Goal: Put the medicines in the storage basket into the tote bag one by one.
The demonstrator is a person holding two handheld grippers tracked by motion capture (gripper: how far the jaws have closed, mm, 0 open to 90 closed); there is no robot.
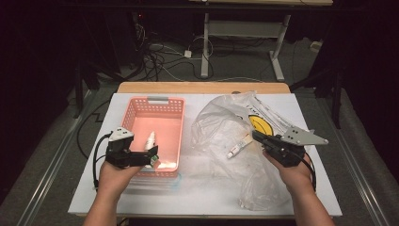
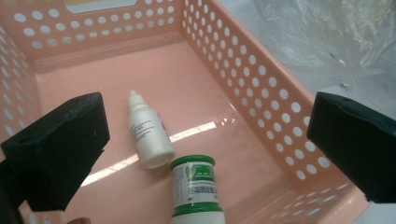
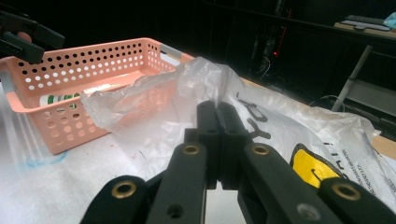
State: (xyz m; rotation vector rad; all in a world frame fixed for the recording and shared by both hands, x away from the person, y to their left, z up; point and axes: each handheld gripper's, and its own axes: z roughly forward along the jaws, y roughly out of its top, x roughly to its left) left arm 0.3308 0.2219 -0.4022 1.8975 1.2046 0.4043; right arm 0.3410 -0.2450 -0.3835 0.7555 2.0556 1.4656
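Note:
A pink perforated basket (image 1: 133,109) stands left of centre on the white table. In it lie a white dropper bottle (image 2: 147,133) and, nearer, a white bottle with a green cap (image 2: 195,186). My left gripper (image 2: 205,135) hovers open over the basket's near end, its jaws wide apart and empty, above the two bottles. To the right lies a clear plastic bag (image 1: 226,127) printed with a yellow smiley. My right gripper (image 3: 217,109) is shut on a raised fold of the bag. A small white tube (image 1: 238,146) lies inside the bag, just left of the right gripper (image 1: 258,136).
The basket (image 3: 70,70) rests on a flat clear sleeve with a blue edge (image 1: 175,184). The bag spreads across the table's right half to its near edge. A wooden strip (image 1: 202,87) borders the far side. Desk legs and cables lie on the floor beyond.

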